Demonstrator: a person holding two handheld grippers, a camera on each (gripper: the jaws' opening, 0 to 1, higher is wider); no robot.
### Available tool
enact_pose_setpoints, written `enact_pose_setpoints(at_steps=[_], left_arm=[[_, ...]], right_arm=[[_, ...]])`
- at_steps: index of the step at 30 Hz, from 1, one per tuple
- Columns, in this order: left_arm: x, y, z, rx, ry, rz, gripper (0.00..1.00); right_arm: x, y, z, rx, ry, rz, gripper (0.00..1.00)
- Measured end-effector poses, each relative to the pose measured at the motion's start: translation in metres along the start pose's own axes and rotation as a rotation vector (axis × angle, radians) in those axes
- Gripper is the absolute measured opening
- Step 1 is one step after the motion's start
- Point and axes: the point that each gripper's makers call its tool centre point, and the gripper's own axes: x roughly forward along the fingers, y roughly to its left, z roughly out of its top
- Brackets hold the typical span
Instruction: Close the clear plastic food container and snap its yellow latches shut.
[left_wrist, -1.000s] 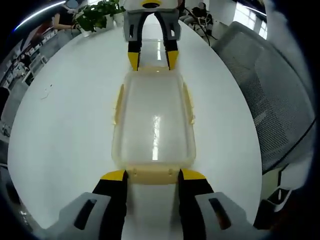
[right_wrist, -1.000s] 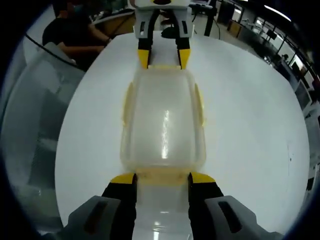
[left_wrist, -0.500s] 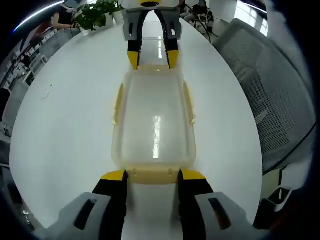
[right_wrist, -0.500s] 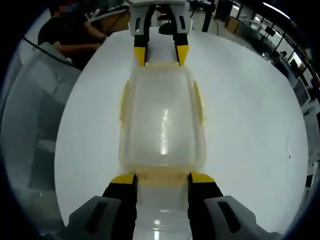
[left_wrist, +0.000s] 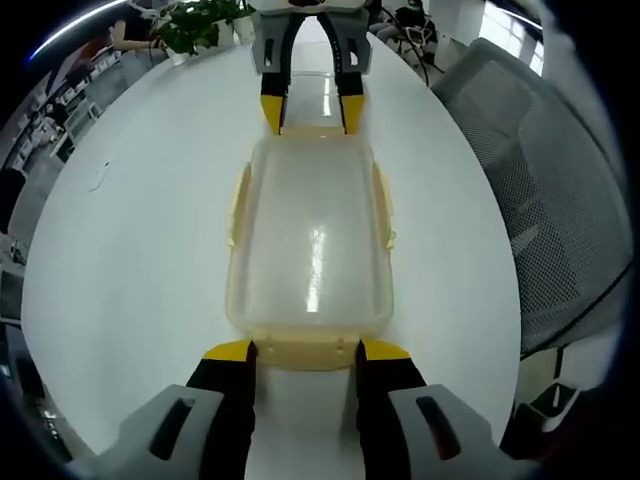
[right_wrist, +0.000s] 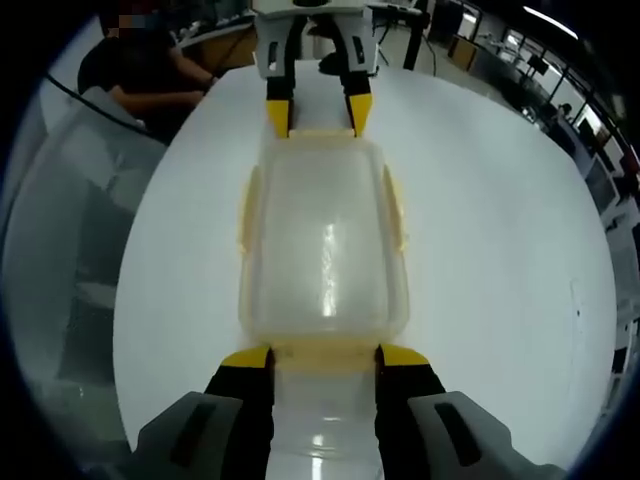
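Container (left_wrist: 310, 240) is lying lengthwise between us; we are bracketing its end latches, left gripper (left_wrist: 300, 352) near, right gripper (right_wrist: 320, 357) far, jaws spread, gripping nothing.

Bright, even overhead light — my table (left_wrist: 130, 260) nearly washes out white, and glare streaks the container lid (left_wrist: 312, 262). Toward three o'clock the fisheye bends and blurs the mesh chair (left_wrist: 540, 200) — shadows stay faint.
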Motion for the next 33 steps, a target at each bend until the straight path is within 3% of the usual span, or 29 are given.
enact_pose_setpoints(at_steps=[15, 33], left_arm=[[-0.03, 0.01, 0.017, 0.041, -0.001, 0.015, 0.38], [-0.041, 0.022, 0.051, 0.112, 0.0, 0.014, 0.38]], right_arm=[[-0.032, -0.004, 0.011, 0.013, -0.053, -0.036, 0.37], [-0.062, -0.005, -0.004, 0.023, -0.051, -0.076, 0.37]])
